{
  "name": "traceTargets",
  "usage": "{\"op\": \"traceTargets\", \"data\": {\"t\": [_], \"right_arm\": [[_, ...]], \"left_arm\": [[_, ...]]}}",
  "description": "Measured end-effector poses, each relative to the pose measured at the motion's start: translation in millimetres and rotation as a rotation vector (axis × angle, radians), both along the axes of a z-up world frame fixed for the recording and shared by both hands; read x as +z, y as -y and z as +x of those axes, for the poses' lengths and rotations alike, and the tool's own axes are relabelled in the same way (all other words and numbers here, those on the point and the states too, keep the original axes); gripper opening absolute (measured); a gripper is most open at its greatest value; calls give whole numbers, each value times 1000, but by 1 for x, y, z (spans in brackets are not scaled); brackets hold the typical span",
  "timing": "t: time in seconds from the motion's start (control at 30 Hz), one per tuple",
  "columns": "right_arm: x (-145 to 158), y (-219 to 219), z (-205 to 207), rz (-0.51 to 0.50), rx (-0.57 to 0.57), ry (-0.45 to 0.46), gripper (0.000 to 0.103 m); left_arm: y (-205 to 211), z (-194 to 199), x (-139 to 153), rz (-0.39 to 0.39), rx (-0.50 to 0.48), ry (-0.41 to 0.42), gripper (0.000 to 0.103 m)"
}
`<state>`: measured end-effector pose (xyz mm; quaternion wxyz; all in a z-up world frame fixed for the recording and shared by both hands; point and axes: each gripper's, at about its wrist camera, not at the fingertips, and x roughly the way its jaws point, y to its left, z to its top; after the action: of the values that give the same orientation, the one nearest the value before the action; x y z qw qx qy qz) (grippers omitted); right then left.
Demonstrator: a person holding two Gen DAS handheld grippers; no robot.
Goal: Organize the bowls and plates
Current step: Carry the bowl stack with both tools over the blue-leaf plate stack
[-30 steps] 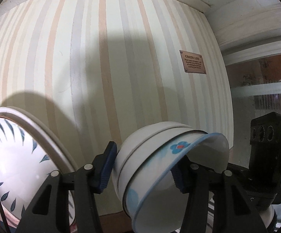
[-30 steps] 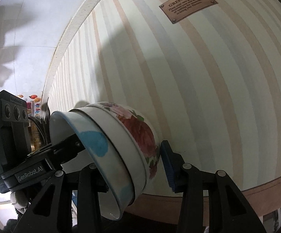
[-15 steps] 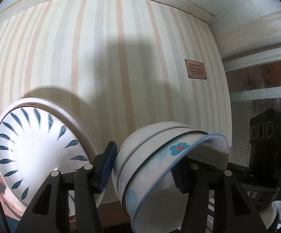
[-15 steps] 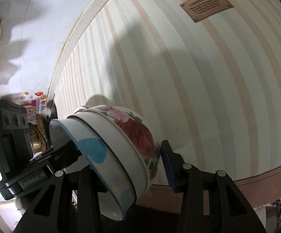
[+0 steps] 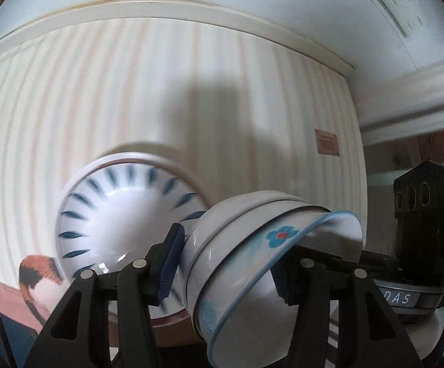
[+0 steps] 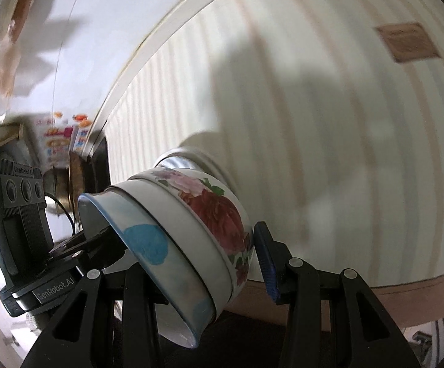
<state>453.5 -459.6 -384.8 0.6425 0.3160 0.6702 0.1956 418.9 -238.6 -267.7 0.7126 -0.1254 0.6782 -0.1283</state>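
A nested stack of bowls is held tilted in the air between both grippers; the outer bowl has a blue rim and a blue flower, another bears red roses. My left gripper is shut on the stack, one finger inside the rim, one outside. My right gripper is shut on the same stack from the other side. Behind the stack a white plate with dark blue leaf marks stands on edge against the striped wall; only its rim shows in the right wrist view.
A striped wall with a small brown plaque fills the background. A brown band runs along its lower edge. The other gripper's black body is at the right; shelves with packets are at the far left.
Both grippers have tilted and swung with the bowl stack. The leaf-patterned plate has come from the left edge toward the middle of the left wrist view, behind the stack.
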Motion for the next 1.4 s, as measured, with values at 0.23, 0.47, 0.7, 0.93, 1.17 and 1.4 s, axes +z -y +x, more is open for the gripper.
{"op": "traceTargets", "data": {"t": [0.23, 0.47, 0.7, 0.93, 1.17, 1.4], "right_arm": [[-14, -57, 18, 13, 140, -23, 46], [-32, -97, 29, 3, 232, -42, 46], [-41, -111, 40, -23, 262, -53, 46], [-45, -124, 48, -44, 268, -64, 46], [-42, -126, 49, -62, 257, -61, 46], [-23, -129, 59, -96, 255, 2, 46]], "left_arm": [[-56, -10, -15, 15, 148, -32, 50], [-88, -13, -33, 13, 250, -61, 49], [-99, -8, -46, -3, 281, -79, 49], [-102, -5, -52, -2, 280, -92, 49], [-102, -5, -56, 3, 270, -97, 48], [-101, -11, -64, 26, 255, -106, 49]]}}
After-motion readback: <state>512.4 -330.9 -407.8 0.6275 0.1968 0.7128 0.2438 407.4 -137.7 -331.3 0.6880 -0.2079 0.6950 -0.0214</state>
